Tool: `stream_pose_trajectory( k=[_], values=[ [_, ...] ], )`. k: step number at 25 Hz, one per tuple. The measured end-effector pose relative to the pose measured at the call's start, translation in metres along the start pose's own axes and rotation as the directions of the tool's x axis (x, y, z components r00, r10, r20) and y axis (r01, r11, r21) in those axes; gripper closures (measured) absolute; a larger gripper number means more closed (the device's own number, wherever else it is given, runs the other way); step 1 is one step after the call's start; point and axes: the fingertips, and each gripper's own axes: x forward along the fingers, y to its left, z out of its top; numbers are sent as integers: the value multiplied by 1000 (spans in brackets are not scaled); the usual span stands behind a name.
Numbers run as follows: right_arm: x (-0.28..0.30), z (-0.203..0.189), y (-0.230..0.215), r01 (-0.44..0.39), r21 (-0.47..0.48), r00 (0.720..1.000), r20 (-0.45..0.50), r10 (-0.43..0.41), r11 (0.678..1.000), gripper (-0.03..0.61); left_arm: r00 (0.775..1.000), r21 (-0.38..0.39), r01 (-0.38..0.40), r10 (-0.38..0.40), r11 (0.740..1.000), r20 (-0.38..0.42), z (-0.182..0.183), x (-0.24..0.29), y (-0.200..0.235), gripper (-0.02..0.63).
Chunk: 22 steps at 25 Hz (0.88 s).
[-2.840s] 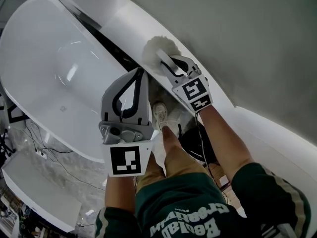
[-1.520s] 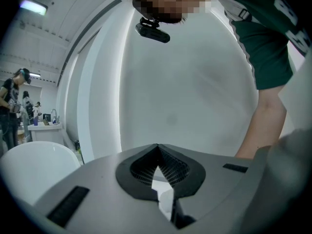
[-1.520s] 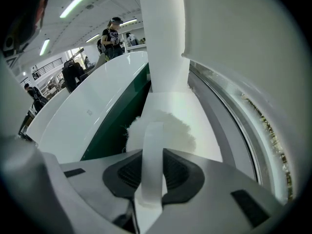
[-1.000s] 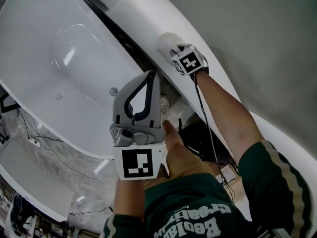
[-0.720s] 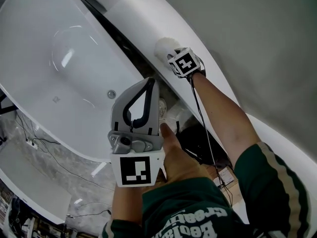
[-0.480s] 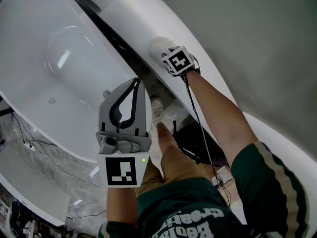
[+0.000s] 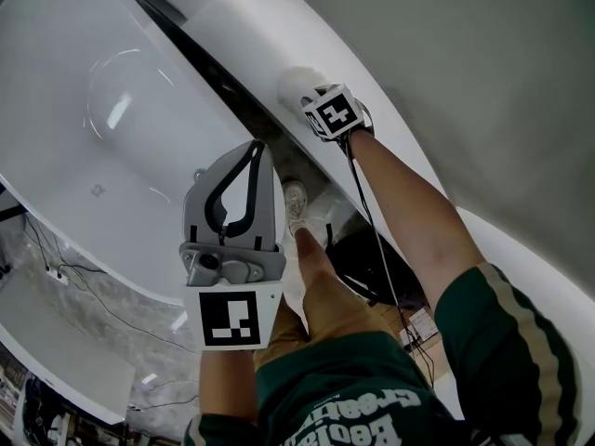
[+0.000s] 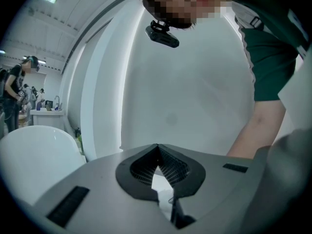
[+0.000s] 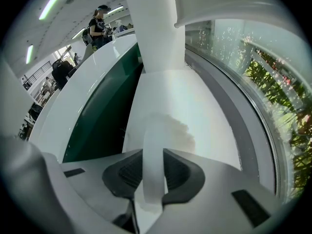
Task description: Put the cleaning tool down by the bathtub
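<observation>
The cleaning tool is a white fluffy pad [image 7: 296, 84] on a white handle [image 9: 153, 179]. My right gripper [image 9: 153, 152] is shut on that handle, and the pad [image 9: 170, 130] lies against the white rim [image 7: 251, 26] beside the big white bathtub [image 7: 84, 110]. In the head view the right gripper's marker cube [image 7: 332, 114] hides its jaws, at the end of an outstretched arm. My left gripper [image 7: 251, 149] hangs in the air over the tub's near edge. Its jaws [image 8: 157, 146] are shut, tips touching, with nothing between them.
A dark gap runs between the tub and the rim. Below me are a shoe [image 7: 296, 203], a black object [image 7: 372, 268] and cables [image 7: 84, 295] on the floor. People [image 9: 97, 26] stand far off; plants [image 9: 278, 96] show behind glass at the right.
The right arm has stretched out and carried the fluffy pad further away along the rim. In the last second both grippers drifted slightly left in view. The grip has not changed.
</observation>
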Motion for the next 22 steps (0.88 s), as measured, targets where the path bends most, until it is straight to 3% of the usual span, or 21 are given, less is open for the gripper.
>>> stream_pose_trajectory(
  k=[5,12,17,22],
  values=[
    [-1,2,0,-2,7,1000,10,2,1000,481,1000,23,8,-8,1000,1,2,0,-4,611],
    [-7,3,2,24,-48,997,74,-20,999,396,1000,50,10,-9,999,-6,2,1,-6,611],
    [-15,8,-6,82,-69,989,132,-72,994,391,1000,44,14,-14,999,-6,2,1,-7,611],
    [-20,14,0,67,-78,986,160,-54,995,382,1000,46,27,-27,999,2,8,-1,-11,611]
  ],
)
